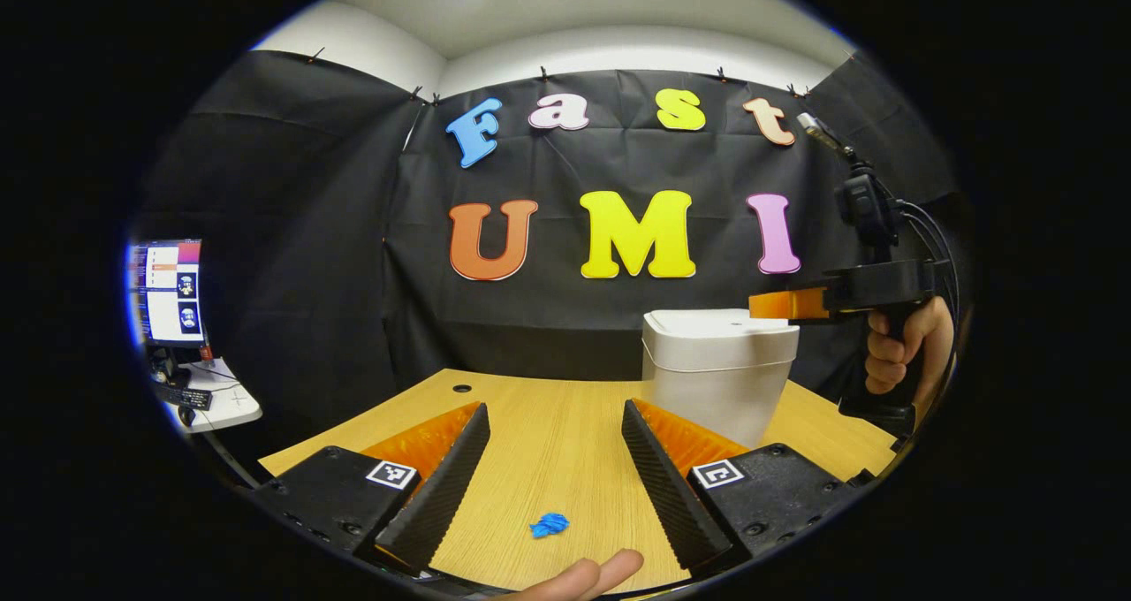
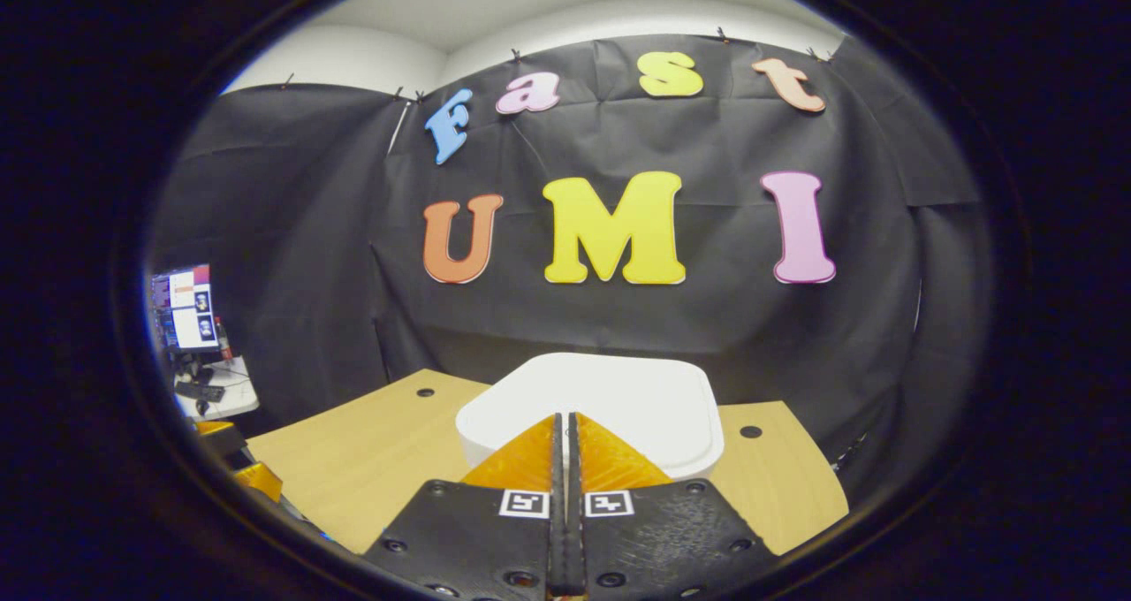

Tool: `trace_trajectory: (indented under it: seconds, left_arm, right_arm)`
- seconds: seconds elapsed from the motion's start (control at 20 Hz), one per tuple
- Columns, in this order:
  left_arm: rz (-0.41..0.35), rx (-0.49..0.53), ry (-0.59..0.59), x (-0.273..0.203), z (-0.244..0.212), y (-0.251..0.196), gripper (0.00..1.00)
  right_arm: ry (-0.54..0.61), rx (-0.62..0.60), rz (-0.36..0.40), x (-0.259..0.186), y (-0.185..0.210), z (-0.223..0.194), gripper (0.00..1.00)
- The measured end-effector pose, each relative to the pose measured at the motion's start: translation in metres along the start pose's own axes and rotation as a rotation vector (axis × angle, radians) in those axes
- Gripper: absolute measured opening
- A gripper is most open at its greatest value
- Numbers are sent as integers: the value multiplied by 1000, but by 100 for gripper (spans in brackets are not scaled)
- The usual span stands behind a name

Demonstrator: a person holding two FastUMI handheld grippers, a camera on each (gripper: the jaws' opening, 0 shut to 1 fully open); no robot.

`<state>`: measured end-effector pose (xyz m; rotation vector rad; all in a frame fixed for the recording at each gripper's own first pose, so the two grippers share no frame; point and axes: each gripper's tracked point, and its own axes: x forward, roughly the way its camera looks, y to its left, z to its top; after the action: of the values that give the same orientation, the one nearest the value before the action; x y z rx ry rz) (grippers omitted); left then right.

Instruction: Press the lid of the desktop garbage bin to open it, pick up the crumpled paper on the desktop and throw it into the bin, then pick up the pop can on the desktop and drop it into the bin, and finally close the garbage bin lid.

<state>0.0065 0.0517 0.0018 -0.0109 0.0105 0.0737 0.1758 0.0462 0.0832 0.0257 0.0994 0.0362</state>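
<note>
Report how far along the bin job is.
Nothing is done yet: the bin lid is down. In hand: the right gripper, shut, is over the lid to press it. Left: the blue crumpled paper lies between the open left gripper fingers; can, closing.

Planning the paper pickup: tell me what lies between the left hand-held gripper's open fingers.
In the left gripper view, the crumpled blue paper lies on bare desktop between the left hand-held gripper fingers.

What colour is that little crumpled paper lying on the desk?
Bright blue; the crumpled paper shows best in the left gripper view.
</note>
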Motion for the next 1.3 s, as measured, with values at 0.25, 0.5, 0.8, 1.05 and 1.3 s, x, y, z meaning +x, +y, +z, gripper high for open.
trace_trajectory:
  seconds: [0.25,0.5,0.8,1.05,1.3]
  left_arm:
    - [-15,-11,-12,-4,7,3,97]
    - [-20,-26,-16,-6,7,3,97]
    - [-15,-27,-6,-1,4,8,97]
    - [-15,-34,16,5,-4,10,97]
    - [-15,-12,29,13,-11,6,97]
  right_arm:
    - [50,-13,-32,16,10,-13,0]
    - [110,81,-28,13,6,-23,1]
    - [-3,103,-28,-21,2,1,0]
    - [-87,48,-30,-64,2,-4,1]
    - [-119,22,-55,-98,-2,-19,63]
